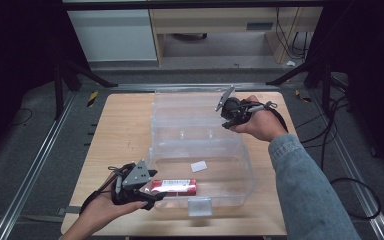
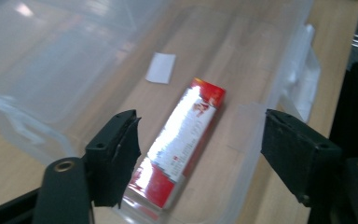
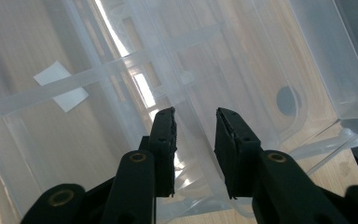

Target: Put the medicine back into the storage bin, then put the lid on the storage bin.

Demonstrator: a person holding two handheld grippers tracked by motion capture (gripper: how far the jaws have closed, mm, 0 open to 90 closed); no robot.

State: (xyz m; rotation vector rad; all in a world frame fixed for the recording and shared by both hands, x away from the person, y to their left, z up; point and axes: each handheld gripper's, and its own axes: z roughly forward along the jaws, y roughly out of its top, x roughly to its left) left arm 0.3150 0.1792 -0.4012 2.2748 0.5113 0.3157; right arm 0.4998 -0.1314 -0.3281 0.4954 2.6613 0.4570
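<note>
A clear plastic box [image 1: 246, 170] stands open on the wooden table [image 1: 120, 130], its lid [image 1: 190, 112] folded back behind it. A red and white carton [image 1: 174, 187] lies flat in the box along its near wall. My left gripper [image 1: 152, 186] is open at the box's near left corner. Its jaws stand wide either side of the carton [image 2: 182, 140] without touching it. My right gripper [image 1: 227, 120] sits at the lid's right edge. Its jaws [image 3: 195, 116] are a narrow gap apart over the clear lid [image 3: 261, 65], and whether they touch it is unclear.
A small white label [image 1: 198, 166] lies on the box floor, also seen from the left gripper [image 2: 161, 68]. The box's latch tab [image 1: 200, 206] hangs over the near wall. Bare table lies left of the box. Dark stands and cables [image 1: 340, 135] surround the table.
</note>
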